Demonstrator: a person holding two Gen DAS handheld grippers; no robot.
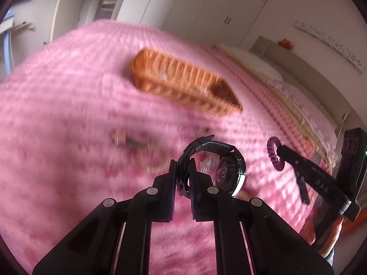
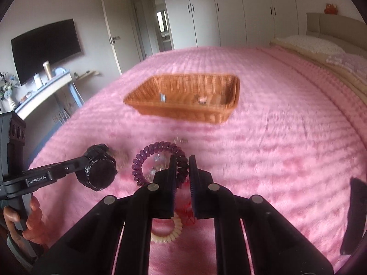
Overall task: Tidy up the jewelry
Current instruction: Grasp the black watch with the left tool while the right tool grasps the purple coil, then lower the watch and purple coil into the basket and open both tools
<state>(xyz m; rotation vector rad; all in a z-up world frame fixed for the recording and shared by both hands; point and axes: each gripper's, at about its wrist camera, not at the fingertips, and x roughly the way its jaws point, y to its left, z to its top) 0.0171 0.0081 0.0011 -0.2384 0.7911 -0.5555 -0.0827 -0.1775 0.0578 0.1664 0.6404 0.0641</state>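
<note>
My left gripper (image 1: 183, 171) is shut on the band of a black wristwatch (image 1: 226, 171), held above the pink bedspread. In the right wrist view the same watch (image 2: 99, 171) hangs at the left in the left gripper (image 2: 80, 168). My right gripper (image 2: 182, 168) is shut on a purple spiral hair tie (image 2: 149, 153), also lifted off the bed. The left wrist view shows that hair tie (image 1: 273, 154) at the tip of the right gripper (image 1: 281, 152). A wicker basket (image 2: 181, 112) lies ahead on the bed with small items inside; the same basket (image 1: 183, 91) is blurred in the left wrist view.
A cream spiral hair tie (image 2: 168, 231) and something red (image 2: 187, 215) lie on the pink bedspread (image 2: 286, 149) under my right gripper. Blurred small pieces (image 1: 128, 139) lie left of the watch. Pillows (image 2: 316, 43) sit at the back right, a desk (image 2: 45, 89) at the left.
</note>
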